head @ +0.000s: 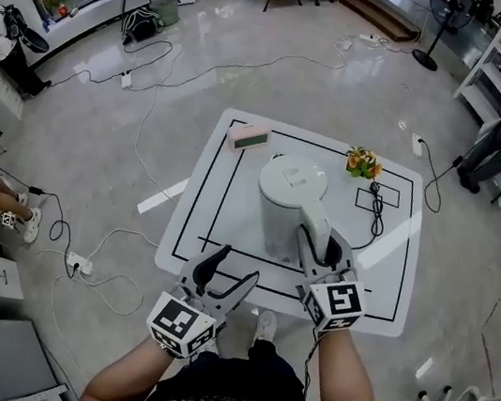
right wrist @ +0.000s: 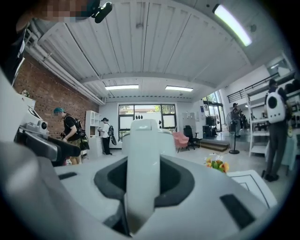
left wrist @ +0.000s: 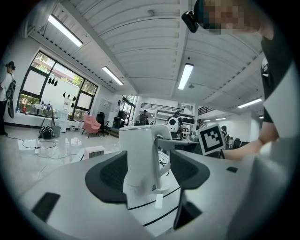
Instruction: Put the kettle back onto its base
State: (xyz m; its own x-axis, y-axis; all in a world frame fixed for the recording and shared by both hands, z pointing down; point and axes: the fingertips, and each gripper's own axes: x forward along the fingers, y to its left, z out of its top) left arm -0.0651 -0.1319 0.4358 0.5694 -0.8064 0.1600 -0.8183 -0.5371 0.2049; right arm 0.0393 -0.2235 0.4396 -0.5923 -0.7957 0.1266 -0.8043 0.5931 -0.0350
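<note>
A white kettle (head: 288,201) stands out over the middle of the white table (head: 207,235). Its handle (head: 315,223) points toward me, and my right gripper (head: 320,245) is shut on it. In the right gripper view the handle (right wrist: 142,154) fills the gap between the dark pads. My left gripper (head: 232,274) hangs open at the table's near edge, a little short of the kettle, with nothing held. The left gripper view shows the kettle (left wrist: 140,154) beyond the open jaws. A black cord (head: 376,216) runs toward the kettle's foot. I cannot make out the base.
A pink box (head: 248,135) and a small orange and green bunch (head: 363,162) sit at the table's far side. Black lines are marked on the tabletop. Cables and a power strip (head: 78,263) lie on the floor at the left. People stand at the room's edges.
</note>
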